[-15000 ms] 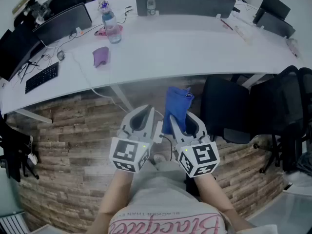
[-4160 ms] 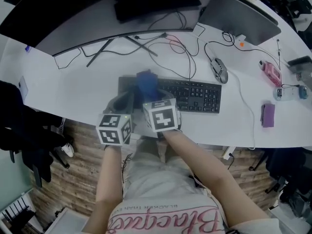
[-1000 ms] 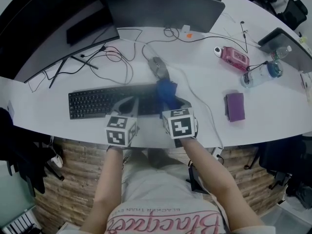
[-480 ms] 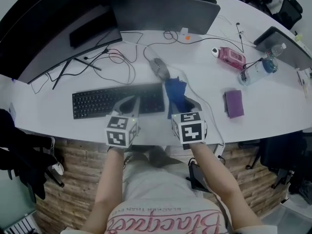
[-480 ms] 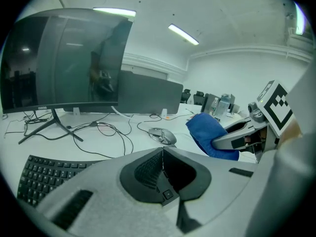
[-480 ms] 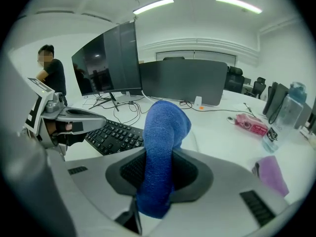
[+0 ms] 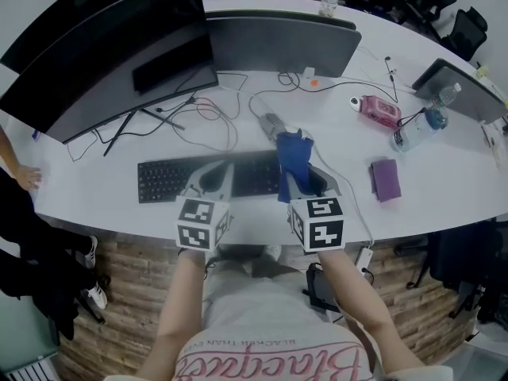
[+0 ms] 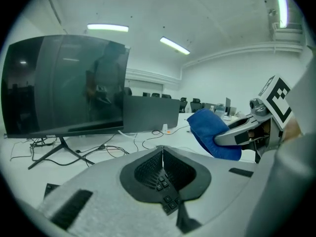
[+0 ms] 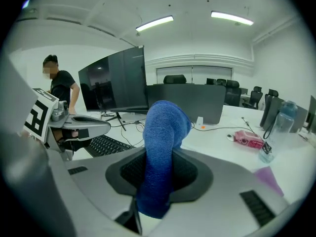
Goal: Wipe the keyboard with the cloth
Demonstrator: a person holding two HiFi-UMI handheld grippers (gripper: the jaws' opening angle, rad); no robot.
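A black keyboard lies on the white desk in front of a curved monitor. My right gripper is shut on a blue cloth, which stands up out of its jaws above the keyboard's right end. In the right gripper view the cloth fills the jaw gap, with the keyboard to the left. My left gripper hovers over the keyboard's middle, shut and holding nothing. In its own view the left gripper has its tips together, and keys show below them.
A mouse and tangled cables lie behind the keyboard. To the right are a pink item, a water bottle and a purple cloth. A person stands at the desk's left end. A second screen stands behind.
I have come from the room's middle to this desk. The cloth in my right gripper went from the keyboard's left end to its right end; my left gripper stayed shut beside it.
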